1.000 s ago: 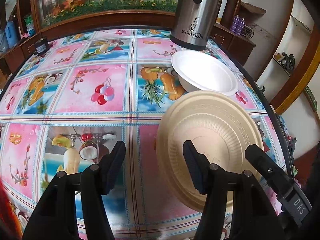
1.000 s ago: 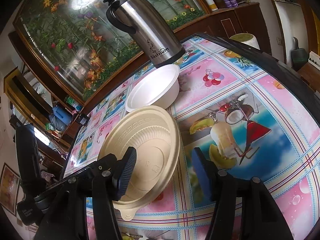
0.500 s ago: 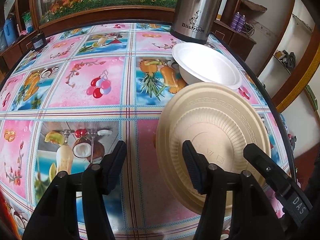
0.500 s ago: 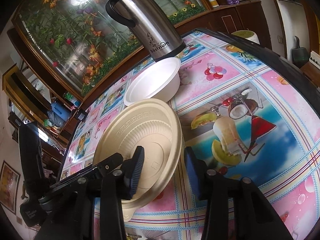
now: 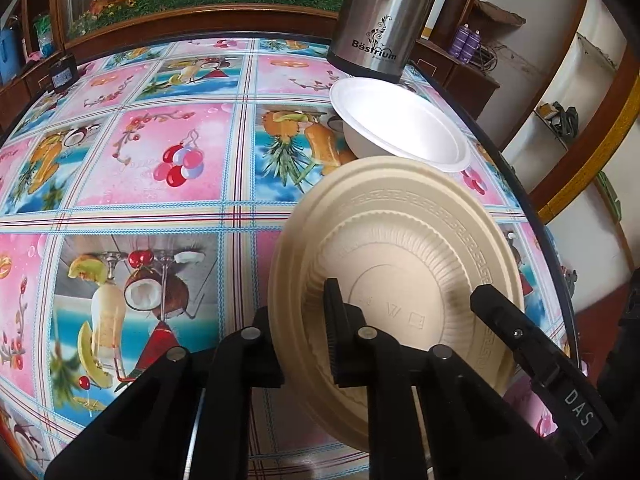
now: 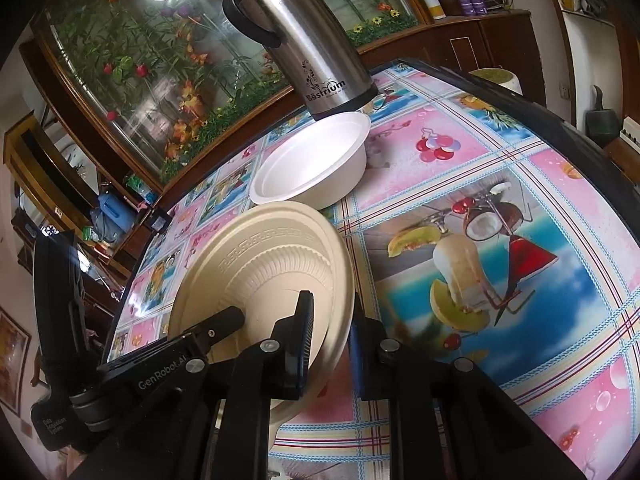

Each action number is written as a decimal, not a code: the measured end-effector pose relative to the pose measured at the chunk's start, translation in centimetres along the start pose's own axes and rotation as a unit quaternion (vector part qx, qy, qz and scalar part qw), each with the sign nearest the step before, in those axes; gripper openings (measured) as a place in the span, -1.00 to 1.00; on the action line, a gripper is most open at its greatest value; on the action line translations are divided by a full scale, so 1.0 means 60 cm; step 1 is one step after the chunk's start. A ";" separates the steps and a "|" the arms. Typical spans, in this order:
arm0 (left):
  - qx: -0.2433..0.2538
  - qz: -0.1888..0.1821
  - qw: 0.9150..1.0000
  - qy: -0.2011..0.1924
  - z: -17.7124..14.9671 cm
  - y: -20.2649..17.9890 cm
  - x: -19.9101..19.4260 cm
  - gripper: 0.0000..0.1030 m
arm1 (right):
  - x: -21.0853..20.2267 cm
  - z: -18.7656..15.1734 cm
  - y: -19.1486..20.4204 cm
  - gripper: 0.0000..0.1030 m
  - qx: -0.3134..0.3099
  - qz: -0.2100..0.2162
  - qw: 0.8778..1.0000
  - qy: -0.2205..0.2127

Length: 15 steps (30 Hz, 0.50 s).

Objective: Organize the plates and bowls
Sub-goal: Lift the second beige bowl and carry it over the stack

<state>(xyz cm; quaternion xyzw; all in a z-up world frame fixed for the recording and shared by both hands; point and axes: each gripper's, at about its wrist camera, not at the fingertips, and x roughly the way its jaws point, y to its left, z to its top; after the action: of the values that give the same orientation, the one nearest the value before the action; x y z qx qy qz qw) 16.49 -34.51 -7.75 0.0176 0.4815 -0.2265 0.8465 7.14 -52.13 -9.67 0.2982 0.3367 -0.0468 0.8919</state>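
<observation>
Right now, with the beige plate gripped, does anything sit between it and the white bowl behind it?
Nothing visible does. The left gripper and right gripper each clamp the beige plate at its rim, and its far edge already overlaps the white bowl. The steel thermos stands behind the bowl, out of the way.

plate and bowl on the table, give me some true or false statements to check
1. Both hand-held grippers clamp the beige plate. True: the left hand-held gripper and the right hand-held gripper each pinch its rim.
2. The white bowl is stacked on the plate. False: it sits beyond it, by the flask.
3. The flask lies on its side. False: it stands upright.
4. The bowl is empty. True.
</observation>
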 end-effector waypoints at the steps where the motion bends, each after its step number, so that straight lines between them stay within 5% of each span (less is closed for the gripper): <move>1: 0.001 0.000 1.000 0.000 0.000 -0.001 0.000 -0.78 | 0.000 0.000 -0.001 -0.68 0.000 0.000 1.000 0.000; 15: -0.004 -0.005 1.000 -0.002 -0.007 0.010 -0.008 -0.80 | -0.007 -0.016 0.001 -0.69 0.020 -0.007 1.000 -0.006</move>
<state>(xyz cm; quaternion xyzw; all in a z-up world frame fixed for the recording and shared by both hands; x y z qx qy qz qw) 16.17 -33.70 -7.68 0.0109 0.4807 -0.2287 0.8465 6.30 -51.58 -9.95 0.3128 0.3322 -0.0617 0.8877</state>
